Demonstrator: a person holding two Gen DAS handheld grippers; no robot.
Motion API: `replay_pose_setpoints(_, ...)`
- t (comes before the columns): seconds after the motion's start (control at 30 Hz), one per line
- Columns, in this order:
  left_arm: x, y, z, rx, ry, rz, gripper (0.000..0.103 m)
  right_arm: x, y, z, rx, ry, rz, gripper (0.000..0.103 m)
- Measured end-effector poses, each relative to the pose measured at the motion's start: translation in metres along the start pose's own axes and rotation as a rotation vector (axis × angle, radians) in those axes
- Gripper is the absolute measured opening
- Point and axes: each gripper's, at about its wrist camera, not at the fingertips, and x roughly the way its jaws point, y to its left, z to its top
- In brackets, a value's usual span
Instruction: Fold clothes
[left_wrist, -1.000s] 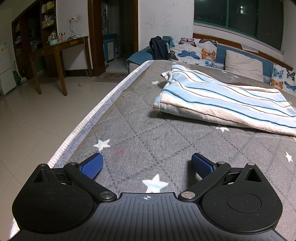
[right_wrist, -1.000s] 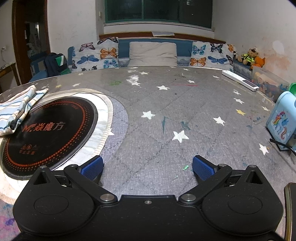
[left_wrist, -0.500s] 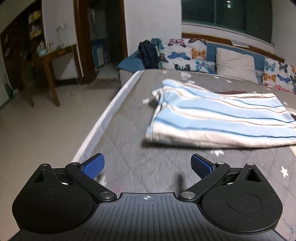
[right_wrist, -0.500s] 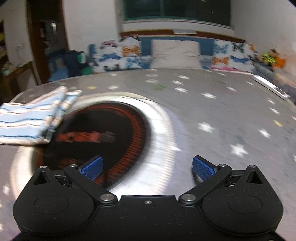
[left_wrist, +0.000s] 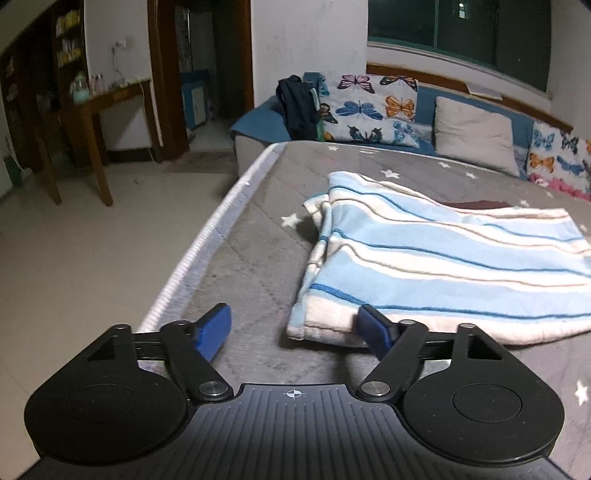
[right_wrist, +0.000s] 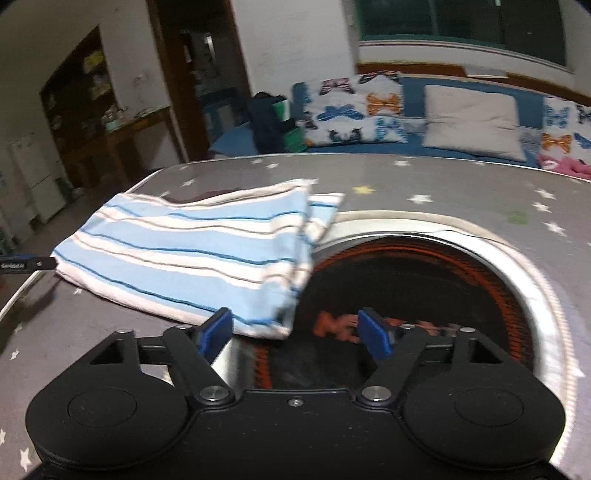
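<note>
Cloth corners between both closing tongs (left, right), ungripped.

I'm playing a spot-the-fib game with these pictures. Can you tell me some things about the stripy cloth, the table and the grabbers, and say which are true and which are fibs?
1. The striped cloth lies on a grey cover with white stars. True.
2. The cloth is red with dots. False: it is light blue and white with thin darker stripes.
3. One corner of the cloth hangs over a round black burner. True.
4. The left gripper is shut tight on the cloth. False: its jaws are closing, but the pads are still apart, around the cloth's near corner.
5. The butterfly cushions lie on the floor. False: they lean along the blue bench behind the table.
</note>
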Motion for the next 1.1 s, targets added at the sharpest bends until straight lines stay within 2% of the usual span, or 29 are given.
replay_pose_setpoints(0.03, 0.001, 0.0, 0.001, 0.0, 0.006, -0.011, 0.059, 0.003, 0.004, 0.001, -0.009, 0.008, 0.006, 0.064)
replay_pose_setpoints(0.07, 0.002, -0.001, 0.002, 0.002, 0.009, -0.019, 0.05, 0.006, 0.009, 0.001, -0.018, 0.017, 0.012, 0.055)
replay_pose_setpoints(0.1, 0.003, -0.001, 0.003, 0.002, 0.017, -0.034, 0.039, 0.01, 0.01, 0.0, -0.028, 0.041, 0.012, 0.05)
replay_pose_setpoints(0.13, 0.004, -0.002, 0.003, -0.001, 0.031, -0.058, 0.034, 0.011, 0.013, -0.001, -0.041, 0.051, 0.015, 0.047)
replay_pose_setpoints(0.27, 0.001, -0.003, 0.001, 0.017, 0.022, -0.067, 0.017, 0.002, 0.028, -0.004, -0.078, 0.046, 0.019, 0.025)
replay_pose_setpoints(0.3, -0.001, -0.002, 0.0, 0.016, 0.024, -0.078, 0.016, -0.001, 0.032, -0.004, -0.087, 0.045, 0.02, 0.02)
replay_pose_setpoints(0.5, -0.024, 0.0, -0.015, 0.042, 0.021, -0.123, 0.014, -0.02, 0.027, -0.02, -0.111, 0.064, 0.036, 0.016)
replay_pose_setpoints(0.67, -0.056, 0.003, -0.043, 0.099, 0.035, -0.165, 0.014, -0.046, 0.037, -0.038, -0.126, 0.066, 0.06, 0.015)
replay_pose_setpoints(0.8, -0.086, 0.008, -0.071, 0.145, 0.059, -0.196, 0.013, -0.08, 0.04, -0.065, -0.152, 0.081, 0.104, 0.015)
replay_pose_setpoints(0.97, -0.127, 0.018, -0.099, 0.163, 0.095, -0.247, 0.013, -0.126, 0.062, -0.099, -0.169, 0.101, 0.148, 0.015)
replay_pose_setpoints(1.1, -0.153, 0.026, -0.118, 0.182, 0.141, -0.28, 0.014, -0.148, 0.071, -0.116, -0.187, 0.141, 0.188, 0.016)
